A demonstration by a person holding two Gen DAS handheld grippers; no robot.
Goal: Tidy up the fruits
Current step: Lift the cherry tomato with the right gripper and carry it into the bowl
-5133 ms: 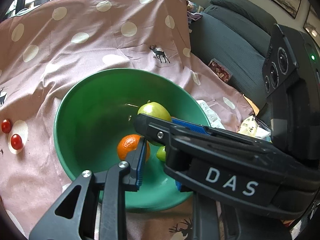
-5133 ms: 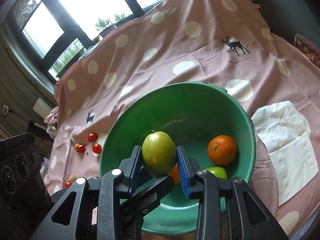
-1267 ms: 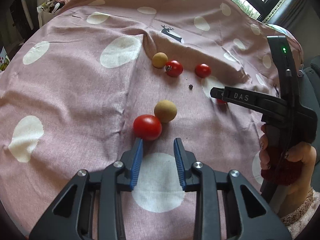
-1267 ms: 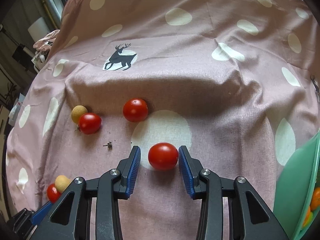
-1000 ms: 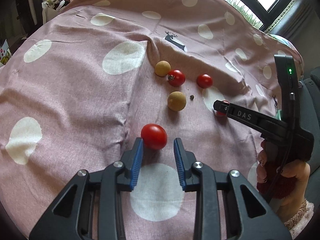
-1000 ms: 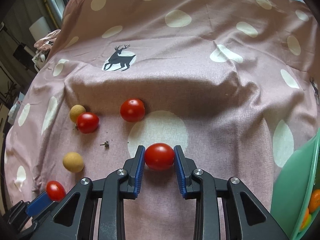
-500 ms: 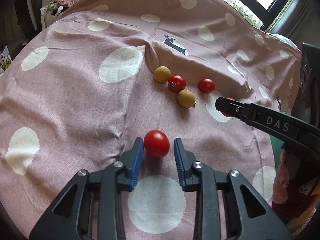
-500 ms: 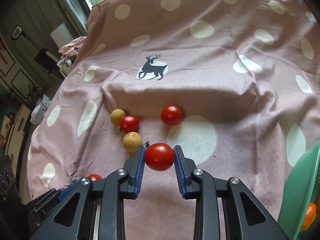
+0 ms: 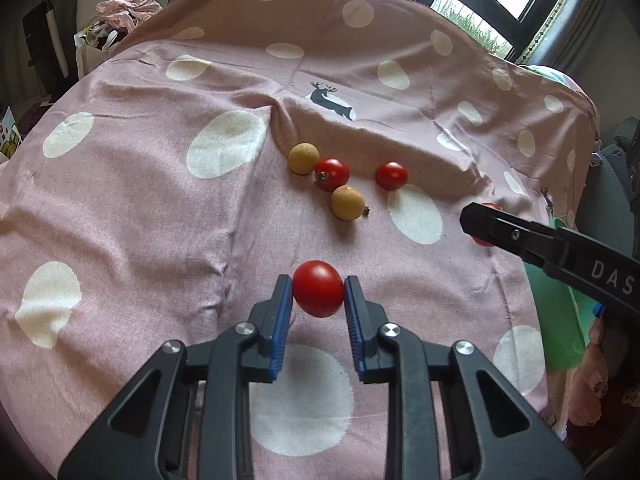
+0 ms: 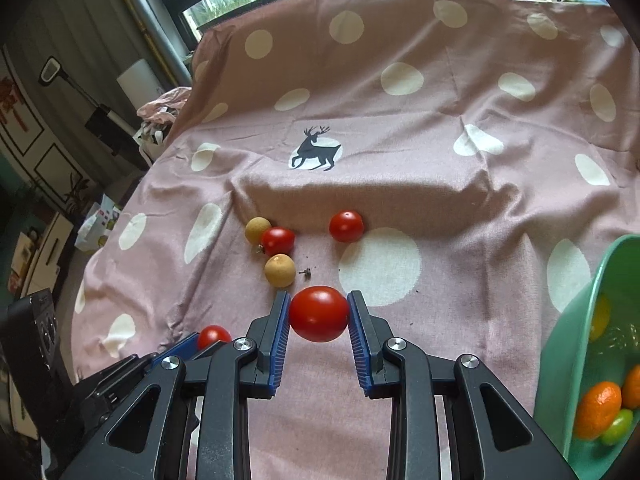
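Left gripper (image 9: pixel 318 292): clamped on a cherry tomato (image 9: pixel 318 288).
Right gripper (image 10: pixel 319 314): clamped on another tomato (image 10: pixel 319 313).
Handling: light, smooth, thin-skinned; likely bruises. Grip gently across the middle.

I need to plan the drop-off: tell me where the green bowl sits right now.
The green bowl sits at the right edge of the right wrist view, on the pink dotted cloth, right of the right gripper and its tomato.
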